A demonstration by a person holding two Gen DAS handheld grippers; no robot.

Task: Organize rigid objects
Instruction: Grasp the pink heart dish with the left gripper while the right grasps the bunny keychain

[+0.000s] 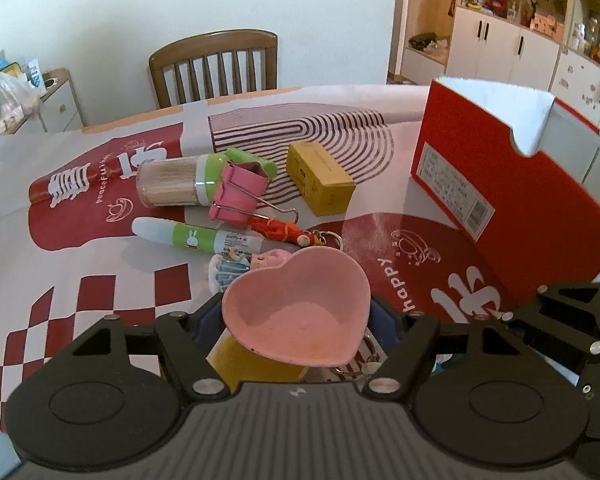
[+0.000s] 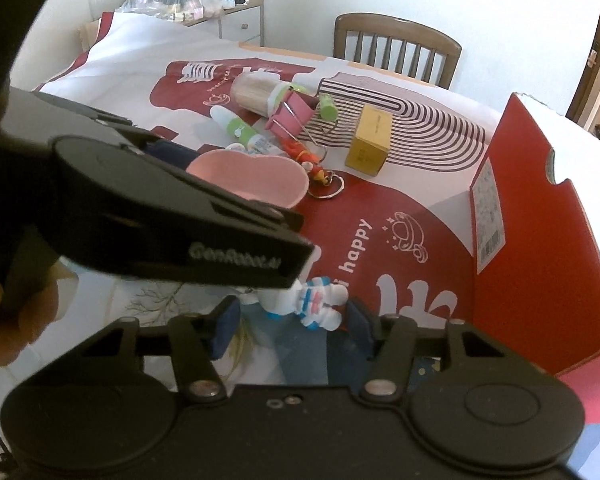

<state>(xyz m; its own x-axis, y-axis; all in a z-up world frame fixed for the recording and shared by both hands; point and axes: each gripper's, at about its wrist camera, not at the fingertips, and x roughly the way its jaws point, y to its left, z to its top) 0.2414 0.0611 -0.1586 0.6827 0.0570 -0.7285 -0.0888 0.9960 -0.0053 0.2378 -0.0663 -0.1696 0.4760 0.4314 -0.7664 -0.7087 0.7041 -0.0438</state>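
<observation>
Taking the red shoebox (image 1: 512, 196) as landmark: farthest left of it lie the toothpick jar (image 1: 168, 184) and the glue stick (image 1: 188, 238), then the pink binder clip (image 1: 236, 194), the yellow carton (image 1: 320, 178) and a red keychain (image 1: 280, 232).

The pink heart-shaped dish (image 1: 300, 312) is framed by the left gripper (image 1: 296, 320), left of the box; the jaws stand part open at its flanks, but whether the pads press cannot be told. The right gripper (image 2: 292, 320) is likewise half open around a white-and-blue figurine (image 2: 316, 300), near the box's open side (no firm contact is seen).

If either is raised before being pinched, the piece could slip and fall, or the dish could be tipped onto the doll (image 1: 236, 266) beside it.

The box's interior is hidden; the figurine's head is covered by the left tool.
</observation>
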